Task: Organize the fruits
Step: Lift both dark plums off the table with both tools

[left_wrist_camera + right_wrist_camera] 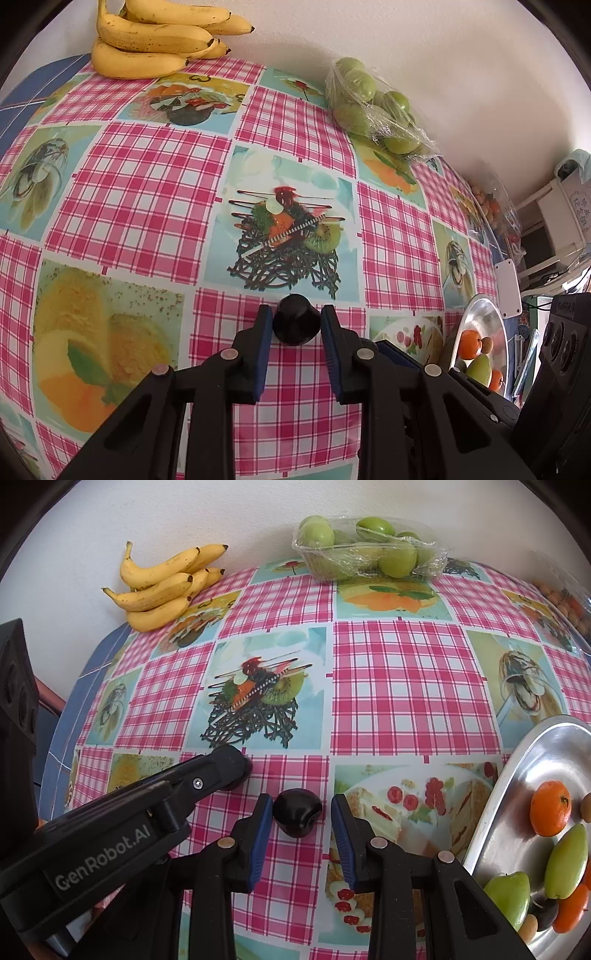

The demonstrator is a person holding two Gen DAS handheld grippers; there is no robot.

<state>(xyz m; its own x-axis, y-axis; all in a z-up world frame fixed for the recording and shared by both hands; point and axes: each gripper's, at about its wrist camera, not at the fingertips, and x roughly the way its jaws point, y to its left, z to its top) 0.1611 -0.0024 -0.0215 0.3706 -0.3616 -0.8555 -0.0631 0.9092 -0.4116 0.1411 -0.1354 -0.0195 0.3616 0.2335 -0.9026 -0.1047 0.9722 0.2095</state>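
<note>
Two tongs work over the checked desk (399, 686): the right tongs (301, 818) stand open around a dark plum (297, 812), its long axis crosswise, near the frame's lower middle. The left tongs (295, 325) bracket another dark fruit (295, 324), jaws close beside it; contact is unclear. A steel tray (517, 775) lies at right.

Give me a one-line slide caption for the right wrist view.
Right gripper jaws open around a dark plum on the checked tablecloth, steel tray alongside.

Checked tablecloth (399, 686): bananas (162, 587), wrapped green-fruit tray (369, 550), steel platter (517, 794), 2 dark plums (297, 812).
</note>
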